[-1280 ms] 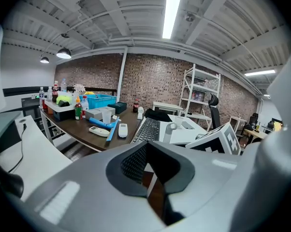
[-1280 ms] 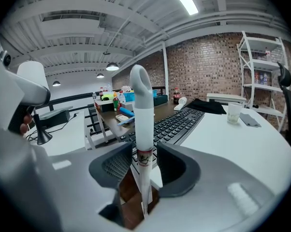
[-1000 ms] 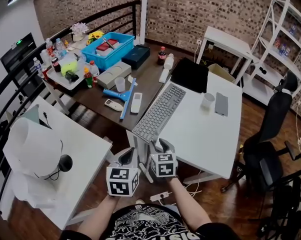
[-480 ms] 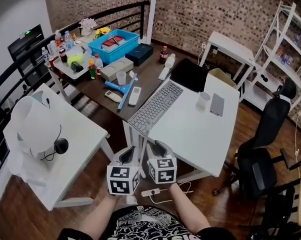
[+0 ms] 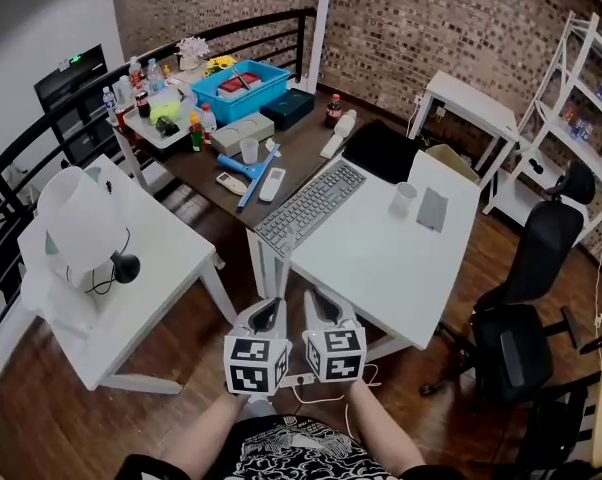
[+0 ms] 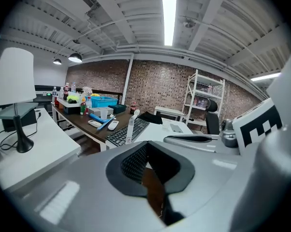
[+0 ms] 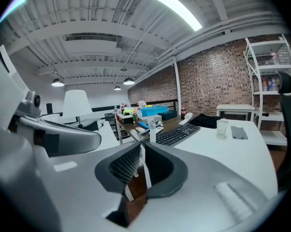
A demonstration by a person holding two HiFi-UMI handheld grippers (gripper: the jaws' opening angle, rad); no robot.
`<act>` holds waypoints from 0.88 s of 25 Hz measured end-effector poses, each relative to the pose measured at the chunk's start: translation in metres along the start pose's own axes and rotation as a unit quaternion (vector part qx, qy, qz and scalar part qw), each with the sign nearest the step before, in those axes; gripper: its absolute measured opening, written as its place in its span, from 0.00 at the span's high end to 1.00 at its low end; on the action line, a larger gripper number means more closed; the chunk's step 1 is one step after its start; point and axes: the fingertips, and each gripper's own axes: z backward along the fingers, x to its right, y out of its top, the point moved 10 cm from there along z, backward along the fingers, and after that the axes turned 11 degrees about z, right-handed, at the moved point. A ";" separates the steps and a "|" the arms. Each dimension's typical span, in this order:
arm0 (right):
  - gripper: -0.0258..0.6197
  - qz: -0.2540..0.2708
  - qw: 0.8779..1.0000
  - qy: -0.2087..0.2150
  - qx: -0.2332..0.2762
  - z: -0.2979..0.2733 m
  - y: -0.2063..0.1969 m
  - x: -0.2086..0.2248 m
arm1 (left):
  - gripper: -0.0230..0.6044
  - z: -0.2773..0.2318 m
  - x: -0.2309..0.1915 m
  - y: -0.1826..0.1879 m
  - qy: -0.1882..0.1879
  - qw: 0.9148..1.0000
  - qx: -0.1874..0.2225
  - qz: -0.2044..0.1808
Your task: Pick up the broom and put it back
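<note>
The broom shows only as a slim white handle (image 7: 152, 129) standing upright in front of the desk, with its rounded top also in the left gripper view (image 6: 131, 127). In the right gripper view the handle runs down into the narrow gap of my right gripper (image 7: 140, 170). Its jaws are closing, and the white handle fills the space between the tips. My left gripper (image 6: 152, 178) is open beside it, with only brown floor in its gap. In the head view both grippers, left (image 5: 264, 318) and right (image 5: 319, 303), hang side by side over the floor. The broom's head is hidden.
The white desk (image 5: 381, 258) with a keyboard (image 5: 311, 206) stands just ahead, joined to a cluttered brown table (image 5: 301, 138). A second white table (image 5: 151, 268) with a lamp (image 5: 76, 223) is on the left. An office chair (image 5: 521, 308) is on the right. A power strip (image 5: 301, 378) lies on the floor.
Both grippers have drawn back from the desk edge, so more floor shows ahead of them. They stay side by side.
</note>
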 end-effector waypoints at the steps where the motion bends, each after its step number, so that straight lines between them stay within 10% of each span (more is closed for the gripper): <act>1: 0.93 0.001 1.000 0.001 0.003 0.007 0.000 0.000 | 0.96 0.003 0.005 -0.003 0.000 1.000 0.000 -0.002; 22: 0.96 0.018 0.996 0.063 0.060 0.123 -0.005 -0.019 | 0.96 0.073 0.085 -0.044 0.019 0.999 0.044 -0.017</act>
